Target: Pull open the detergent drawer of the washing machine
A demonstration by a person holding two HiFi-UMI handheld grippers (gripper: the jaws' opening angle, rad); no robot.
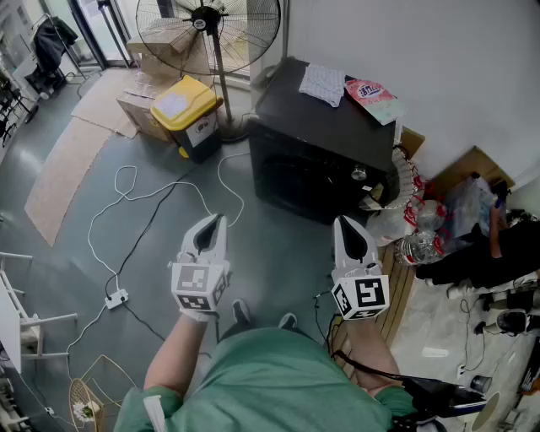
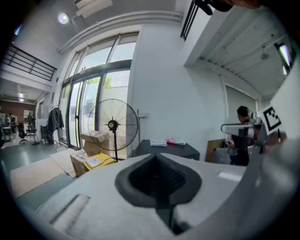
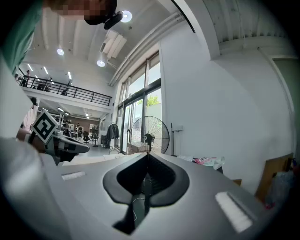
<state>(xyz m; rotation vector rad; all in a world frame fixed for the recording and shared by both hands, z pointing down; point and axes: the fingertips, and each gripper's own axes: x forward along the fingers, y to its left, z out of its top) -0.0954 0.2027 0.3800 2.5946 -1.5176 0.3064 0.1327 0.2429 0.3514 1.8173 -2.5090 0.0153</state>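
Observation:
The black washing machine point(image 1: 325, 135) stands against the white wall, a step ahead of me, with a folded cloth point(image 1: 322, 84) and a pink packet point(image 1: 373, 97) on its top. Its dark front faces me; I cannot make out the detergent drawer on it. My left gripper point(image 1: 220, 219) and right gripper point(image 1: 341, 221) hover side by side over the floor, short of the machine, both shut and empty. In the left gripper view the left gripper point(image 2: 157, 154) points toward the machine point(image 2: 166, 149). The right gripper point(image 3: 147, 153) points level, with the pink packet point(image 3: 206, 161) just beyond it.
A yellow-lidded bin point(image 1: 186, 108), cardboard boxes point(image 1: 139, 110) and a standing fan point(image 1: 211, 21) are left of the machine. White and black cables and a power strip point(image 1: 116, 298) lie on the floor. Bottles, bags and boards point(image 1: 422, 236) crowd the right side. A person point(image 2: 242, 136) stands at the right.

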